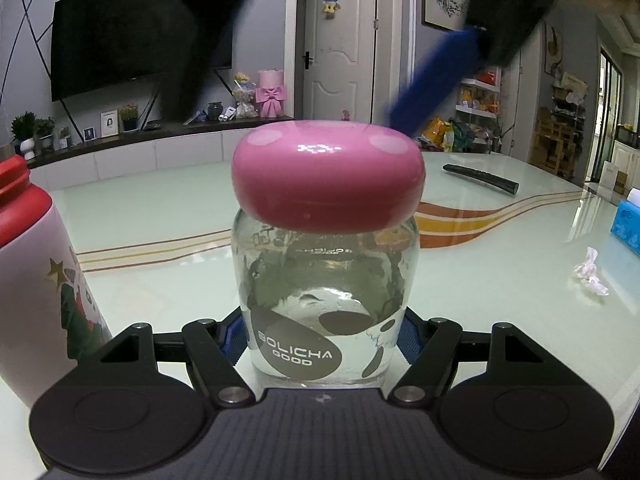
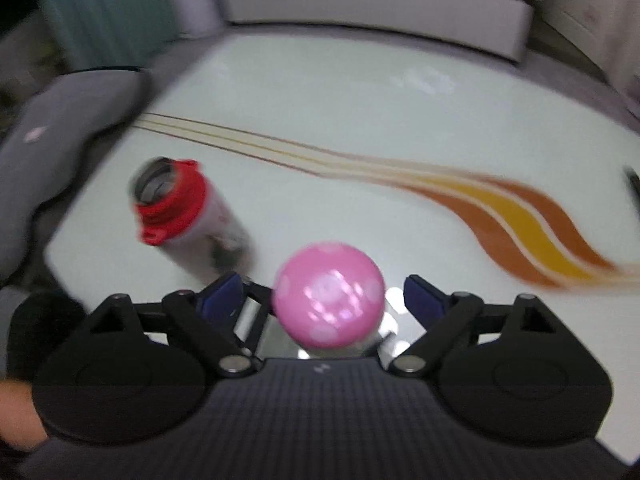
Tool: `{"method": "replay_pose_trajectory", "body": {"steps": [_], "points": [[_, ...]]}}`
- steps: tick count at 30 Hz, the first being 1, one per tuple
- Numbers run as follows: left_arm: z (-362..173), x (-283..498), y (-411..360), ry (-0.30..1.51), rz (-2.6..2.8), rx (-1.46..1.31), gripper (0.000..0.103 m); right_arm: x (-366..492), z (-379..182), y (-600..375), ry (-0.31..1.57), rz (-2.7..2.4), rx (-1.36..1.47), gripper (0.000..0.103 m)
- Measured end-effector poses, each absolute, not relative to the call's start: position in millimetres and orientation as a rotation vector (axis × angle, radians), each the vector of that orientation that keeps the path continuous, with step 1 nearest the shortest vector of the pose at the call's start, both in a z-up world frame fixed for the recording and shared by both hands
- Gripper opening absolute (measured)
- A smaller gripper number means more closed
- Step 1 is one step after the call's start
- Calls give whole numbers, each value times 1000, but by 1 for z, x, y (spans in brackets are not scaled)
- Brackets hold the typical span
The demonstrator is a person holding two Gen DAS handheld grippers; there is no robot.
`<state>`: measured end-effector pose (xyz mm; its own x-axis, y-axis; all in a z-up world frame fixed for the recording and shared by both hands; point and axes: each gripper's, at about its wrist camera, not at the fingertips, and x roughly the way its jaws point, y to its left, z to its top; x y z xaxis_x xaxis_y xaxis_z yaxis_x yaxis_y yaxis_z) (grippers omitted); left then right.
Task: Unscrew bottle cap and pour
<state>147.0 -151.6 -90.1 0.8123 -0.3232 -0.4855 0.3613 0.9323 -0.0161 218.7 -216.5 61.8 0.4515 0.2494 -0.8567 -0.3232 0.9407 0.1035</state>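
Observation:
A clear glass bottle point(image 1: 324, 300) with a round pink polka-dot cap point(image 1: 328, 176) stands on the white glass table. My left gripper point(image 1: 322, 336) is shut on the bottle's lower body, blue pads on both sides. My right gripper point(image 2: 324, 292) is open above the pink cap point(image 2: 329, 295), its fingers apart on either side and not touching it. One blue right finger point(image 1: 436, 80) shows blurred above the cap in the left wrist view. A white flask with a red collar and open mouth point(image 2: 180, 208) stands to the left; it also shows in the left wrist view point(image 1: 36, 280).
The table point(image 1: 160, 216) carries orange and yellow curved stripes. A black remote point(image 1: 480, 178), a crumpled tissue point(image 1: 592, 274) and a blue tissue box point(image 1: 626, 224) lie to the right. A grey chair point(image 2: 52, 148) stands at the table's left edge.

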Motion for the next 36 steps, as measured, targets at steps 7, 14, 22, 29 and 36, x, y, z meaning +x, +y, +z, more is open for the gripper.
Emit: {"method": "replay_pose_trajectory", "body": {"steps": [7, 14, 22, 29, 36], "points": [[-90, 147, -153, 505, -359, 79, 74, 213, 63, -202, 1059, 255, -68, 79], [-90, 146, -154, 505, -358, 79, 74, 220, 56, -192, 1073, 219, -107, 78], [-93, 148, -150, 502, -357, 82, 74, 219, 51, -194, 1072, 235, -152, 64], [-93, 150, -143, 503, -358, 80, 74, 218, 52, -202, 1074, 297, -191, 64], [-94, 155, -144, 505, -358, 76, 74, 222, 52, -208, 1060, 472, -296, 64]]}}
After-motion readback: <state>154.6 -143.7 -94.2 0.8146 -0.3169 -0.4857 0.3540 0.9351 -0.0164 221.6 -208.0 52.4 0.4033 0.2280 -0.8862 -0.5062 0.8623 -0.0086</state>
